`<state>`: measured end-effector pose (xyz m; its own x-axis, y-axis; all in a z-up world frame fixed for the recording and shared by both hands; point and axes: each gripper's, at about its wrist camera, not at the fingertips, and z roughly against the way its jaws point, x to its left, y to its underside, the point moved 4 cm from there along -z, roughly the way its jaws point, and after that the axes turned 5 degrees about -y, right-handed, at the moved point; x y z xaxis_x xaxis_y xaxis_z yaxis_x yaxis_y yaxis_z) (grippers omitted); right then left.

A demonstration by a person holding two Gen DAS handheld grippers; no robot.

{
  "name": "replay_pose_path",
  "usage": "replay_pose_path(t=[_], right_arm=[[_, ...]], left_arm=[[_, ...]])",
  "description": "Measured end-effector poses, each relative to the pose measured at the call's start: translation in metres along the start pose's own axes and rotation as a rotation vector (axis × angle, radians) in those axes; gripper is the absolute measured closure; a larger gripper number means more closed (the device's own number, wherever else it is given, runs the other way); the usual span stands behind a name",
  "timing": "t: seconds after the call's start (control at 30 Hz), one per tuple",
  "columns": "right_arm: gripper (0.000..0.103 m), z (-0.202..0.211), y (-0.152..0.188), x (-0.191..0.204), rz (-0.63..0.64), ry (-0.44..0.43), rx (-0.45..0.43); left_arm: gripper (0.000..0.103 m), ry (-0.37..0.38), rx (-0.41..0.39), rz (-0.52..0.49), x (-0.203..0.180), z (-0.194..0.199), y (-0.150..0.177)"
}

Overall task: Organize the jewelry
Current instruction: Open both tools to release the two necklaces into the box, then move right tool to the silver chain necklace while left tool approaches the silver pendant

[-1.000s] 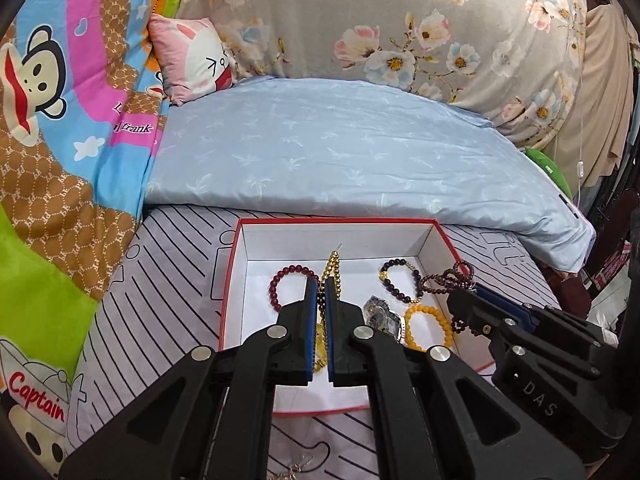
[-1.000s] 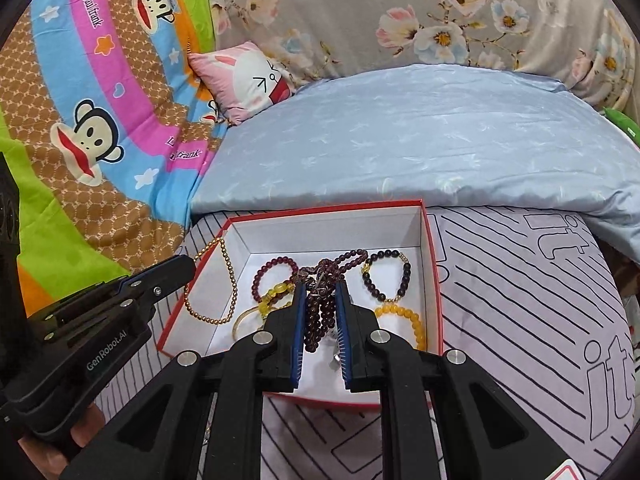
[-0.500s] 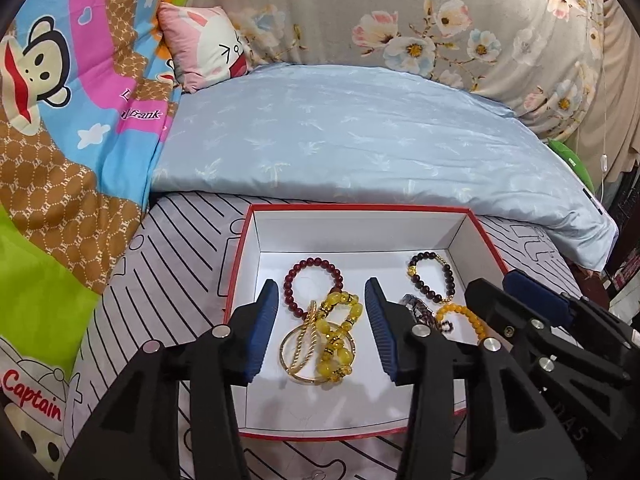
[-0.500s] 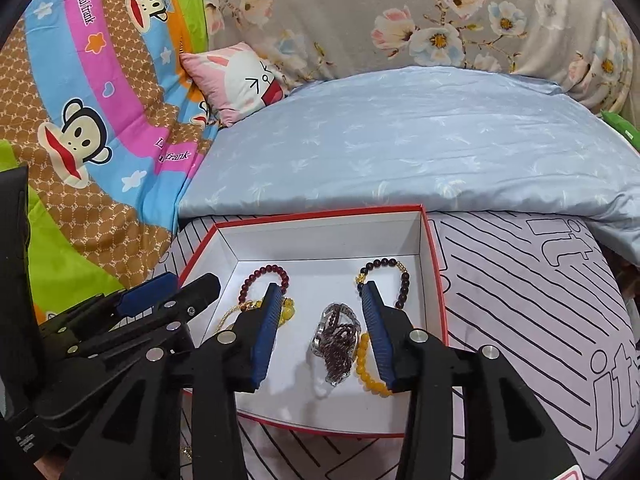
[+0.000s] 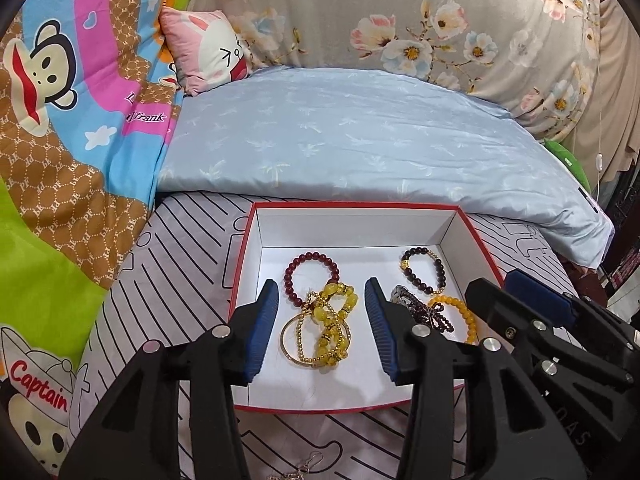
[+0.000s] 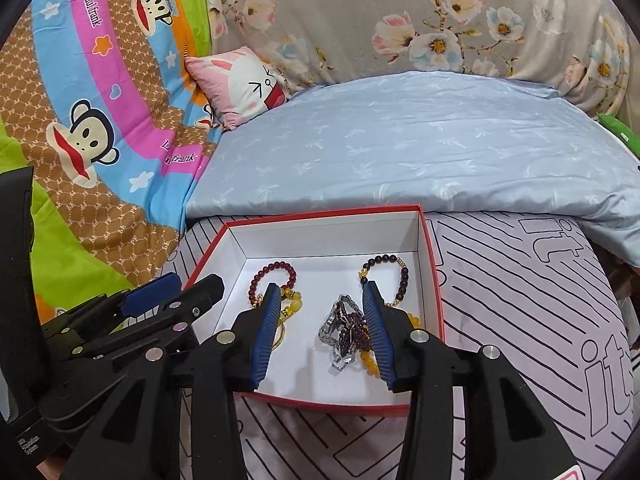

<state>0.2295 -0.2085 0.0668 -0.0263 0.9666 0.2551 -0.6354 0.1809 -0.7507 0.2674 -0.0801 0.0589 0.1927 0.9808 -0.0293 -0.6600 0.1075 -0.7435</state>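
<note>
A red box with white inside [image 5: 356, 222] [image 6: 332, 232] lies on the bed. In it lie a dark red bead bracelet [image 5: 310, 258] [image 6: 274, 270], a gold chain tangled with yellow beads [image 5: 326, 330], a black bead bracelet [image 5: 438, 268] [image 6: 404, 276], an orange bead bracelet [image 5: 466, 312], and a dark garnet strand on a silver watch [image 6: 346, 330]. My left gripper [image 5: 322, 300] is open and empty above the gold chain. My right gripper [image 6: 320, 302] is open and empty above the garnet strand.
The box sits on a grey striped sheet [image 6: 520, 300]. A light blue duvet [image 5: 360, 148] lies behind it, a cartoon monkey blanket [image 5: 60, 120] at the left, a pink pillow [image 5: 208, 48] at the back. A small metal piece [image 5: 304, 470] lies on the sheet at the near edge.
Both grippers opened: the left let go of the gold chain, the right let go of the garnet strand. Both pieces now lie in the box, and the grippers have drawn back slightly.
</note>
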Motion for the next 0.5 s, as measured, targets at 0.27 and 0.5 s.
replay_pose_path(t=[0.27,0.5], right_arm=[[0.061,0.019,0.002,0.007,-0.001,-0.002,-0.016],[0.061,0.042,0.006,0.016,0.006,-0.002,-0.033]], left_arm=[[0.06,0.003,-0.013,0.004,0.0,0.019,0.001],[0.06,0.008,-0.028,0.008,0.0,0.041,0.005]])
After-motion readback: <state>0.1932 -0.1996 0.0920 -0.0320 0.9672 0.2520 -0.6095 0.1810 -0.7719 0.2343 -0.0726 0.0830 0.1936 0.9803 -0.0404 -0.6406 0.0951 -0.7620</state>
